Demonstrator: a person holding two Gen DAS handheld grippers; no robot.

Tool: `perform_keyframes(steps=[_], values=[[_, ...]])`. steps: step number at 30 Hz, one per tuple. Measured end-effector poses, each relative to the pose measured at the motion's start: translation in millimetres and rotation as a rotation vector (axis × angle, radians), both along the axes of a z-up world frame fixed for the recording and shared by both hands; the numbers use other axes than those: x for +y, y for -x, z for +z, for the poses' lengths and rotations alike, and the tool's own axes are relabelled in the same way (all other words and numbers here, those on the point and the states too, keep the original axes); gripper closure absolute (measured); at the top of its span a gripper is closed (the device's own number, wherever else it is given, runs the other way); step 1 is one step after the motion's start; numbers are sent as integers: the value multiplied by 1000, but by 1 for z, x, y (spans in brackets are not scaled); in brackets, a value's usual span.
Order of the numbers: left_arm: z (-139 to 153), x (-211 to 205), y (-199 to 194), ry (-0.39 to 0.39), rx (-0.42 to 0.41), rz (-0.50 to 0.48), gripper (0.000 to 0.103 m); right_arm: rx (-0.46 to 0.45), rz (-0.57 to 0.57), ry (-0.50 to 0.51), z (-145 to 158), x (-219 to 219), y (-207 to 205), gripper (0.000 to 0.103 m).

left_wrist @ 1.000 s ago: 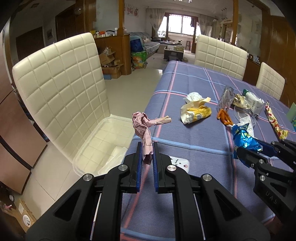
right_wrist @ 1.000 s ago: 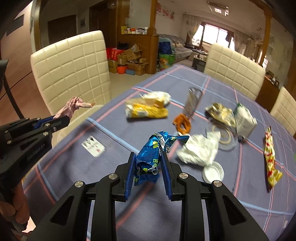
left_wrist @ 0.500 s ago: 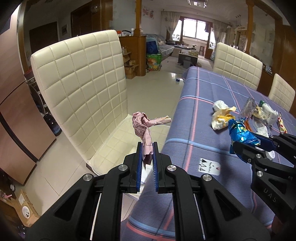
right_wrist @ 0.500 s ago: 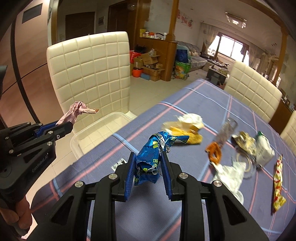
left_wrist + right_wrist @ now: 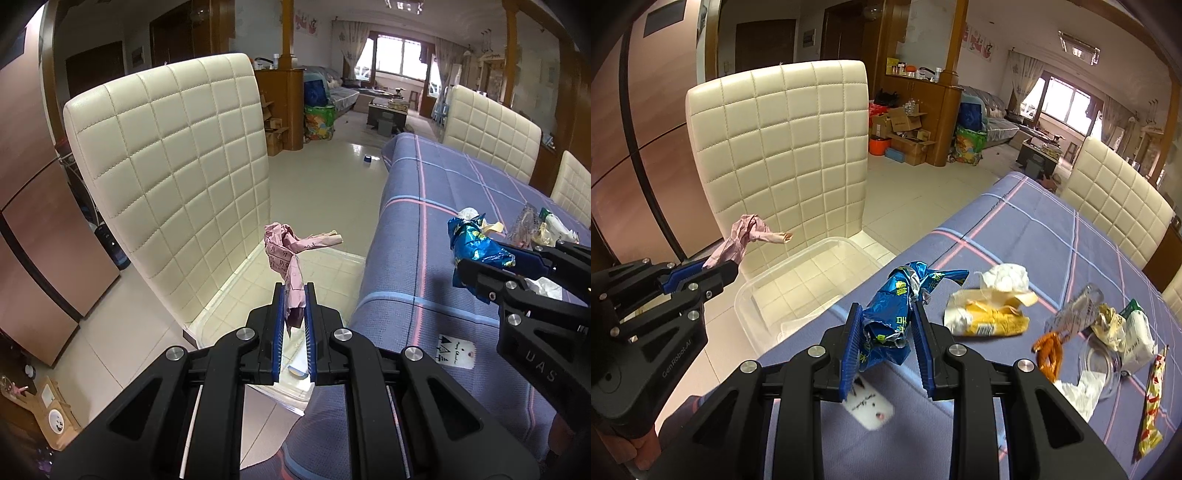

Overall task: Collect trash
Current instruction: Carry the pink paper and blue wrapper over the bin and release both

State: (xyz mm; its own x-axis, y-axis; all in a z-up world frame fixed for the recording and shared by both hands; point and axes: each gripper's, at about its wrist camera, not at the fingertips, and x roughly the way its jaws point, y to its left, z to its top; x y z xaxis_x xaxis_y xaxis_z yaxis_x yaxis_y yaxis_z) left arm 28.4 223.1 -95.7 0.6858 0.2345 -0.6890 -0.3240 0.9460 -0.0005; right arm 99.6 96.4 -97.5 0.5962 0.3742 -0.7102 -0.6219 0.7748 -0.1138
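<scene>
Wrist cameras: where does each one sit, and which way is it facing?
Left wrist: on the left tongs, angled down at the clear bin on the chair; pink paper clamped; right tongs at right.
Right wrist: on the right tongs, facing the table; blue wrapper clamped; left tongs at left.
Shared: bin, chair, both wrappers.
</scene>
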Motion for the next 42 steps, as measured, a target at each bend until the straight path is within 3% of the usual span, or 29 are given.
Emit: perform_keyframes(steps=[25, 26, 28, 29, 30, 32, 35, 42], values=[[-10, 10, -28, -20, 34, 24, 90, 22, -20, -5, -10, 19, -39, 76], [-11, 11, -29, -13, 40, 24, 87, 25, -20, -4, -11, 20, -41, 76], [-15, 13, -31, -6, 54, 27, 63, 29, -21, -3, -13, 21, -43, 76], [-15, 15, -30, -8, 48, 36, 17, 30, -20, -2, -14, 20, -43, 76], [-13, 15, -25, -15, 12, 44, 6, 29, -18, 0, -14, 21, -43, 76], [-9, 11, -20, -61, -23, 47, 4, 23, -13, 5, -15, 23, -43, 76], [-10, 11, -20, -101, -11, 57, 4, 27, -10, 8, -17, 24, -43, 76], [-10, 25, -14, -64, -6, 94, 4, 26, 3, 18, -18, 29, -42, 76]])
